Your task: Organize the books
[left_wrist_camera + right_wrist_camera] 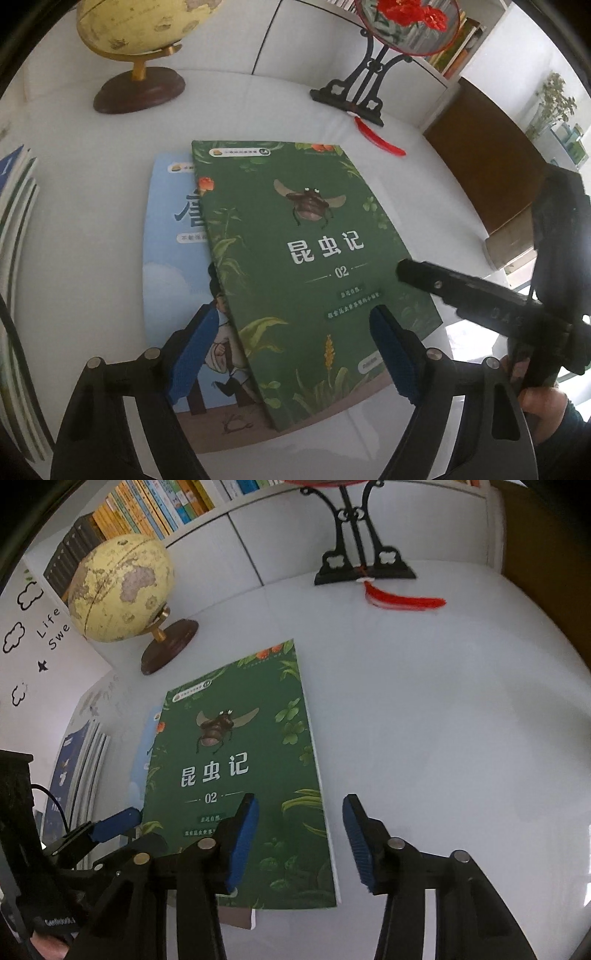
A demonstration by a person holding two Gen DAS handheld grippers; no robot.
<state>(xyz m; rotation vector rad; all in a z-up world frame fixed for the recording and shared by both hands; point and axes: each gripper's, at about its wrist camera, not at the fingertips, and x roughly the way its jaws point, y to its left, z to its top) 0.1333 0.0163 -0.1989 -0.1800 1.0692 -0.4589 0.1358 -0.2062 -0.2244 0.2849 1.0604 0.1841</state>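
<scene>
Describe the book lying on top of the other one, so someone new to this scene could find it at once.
On the white table, in front of the yellow globe, two thin books lie overlapped. The green book is the upper one, tilted across the pale blue book beneath it. Its dark leafy cover with a winged beetle and "02" sets it apart.

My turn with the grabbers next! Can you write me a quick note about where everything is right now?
Left gripper: open, holding nothing, poised above the near end of the green book.
Right gripper: open, empty, straddling the green book's right edge near its front end.
Books: the green book lies flat on the white table, partly covering a blue book. More books stand at the left.
Done: nothing picked up yet.
Left: grip the green book, put it away with the others, then the blue book.
</scene>
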